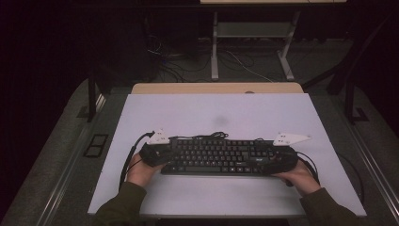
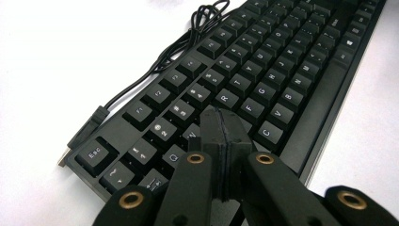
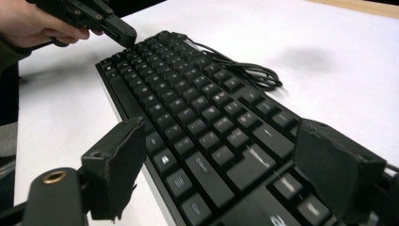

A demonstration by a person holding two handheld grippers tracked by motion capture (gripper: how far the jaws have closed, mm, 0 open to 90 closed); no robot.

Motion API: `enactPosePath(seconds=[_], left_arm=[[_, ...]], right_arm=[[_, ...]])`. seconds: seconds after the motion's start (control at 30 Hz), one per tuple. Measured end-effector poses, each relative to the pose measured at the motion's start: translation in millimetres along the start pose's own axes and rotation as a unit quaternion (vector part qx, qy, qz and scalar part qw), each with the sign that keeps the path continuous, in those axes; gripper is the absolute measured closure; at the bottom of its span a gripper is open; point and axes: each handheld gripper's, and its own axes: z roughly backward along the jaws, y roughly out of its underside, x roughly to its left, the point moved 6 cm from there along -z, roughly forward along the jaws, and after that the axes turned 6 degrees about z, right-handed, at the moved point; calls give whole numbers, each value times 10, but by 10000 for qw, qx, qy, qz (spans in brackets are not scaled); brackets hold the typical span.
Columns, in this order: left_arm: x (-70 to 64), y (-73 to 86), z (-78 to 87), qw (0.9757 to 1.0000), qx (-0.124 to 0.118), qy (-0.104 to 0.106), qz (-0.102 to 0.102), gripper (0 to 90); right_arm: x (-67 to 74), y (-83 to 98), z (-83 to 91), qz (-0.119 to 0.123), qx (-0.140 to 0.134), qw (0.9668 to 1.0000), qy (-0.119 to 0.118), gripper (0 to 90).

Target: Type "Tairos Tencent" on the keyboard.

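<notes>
A black keyboard (image 1: 221, 157) lies across the near half of the white tabletop (image 1: 211, 113), its thin cable (image 1: 214, 135) bunched behind it. My left gripper (image 1: 165, 155) is at the keyboard's left end, shut with nothing between the jaws. In the left gripper view its closed tips (image 2: 220, 120) hover over the letter keys of the keyboard (image 2: 263, 80) near W. My right gripper (image 1: 277, 160) is at the right end. In the right gripper view it (image 3: 219, 136) is open wide, one jaw over the front edge and one over the back edge of the keyboard (image 3: 197, 113).
The coiled cable (image 3: 249, 70) lies on the table just beyond the keyboard's back edge, ending in a USB plug (image 2: 82, 134). A wooden strip (image 1: 216, 88) borders the table's far side. Beyond it on the dark floor are a desk frame (image 1: 214, 47) and loose wires.
</notes>
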Motion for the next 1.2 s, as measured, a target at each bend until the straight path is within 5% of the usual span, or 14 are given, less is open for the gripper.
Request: enactPosePath(seconds=[0.9, 1.2], left_arm=[[41, 114, -90, 9994, 342, -35, -73, 888], [28, 97, -74, 9996, 258, -35, -45, 887]], right_arm=[[-92, 136, 179, -50, -38, 9998, 205, 170], [-98, 125, 193, -38, -59, 9998, 202, 170]])
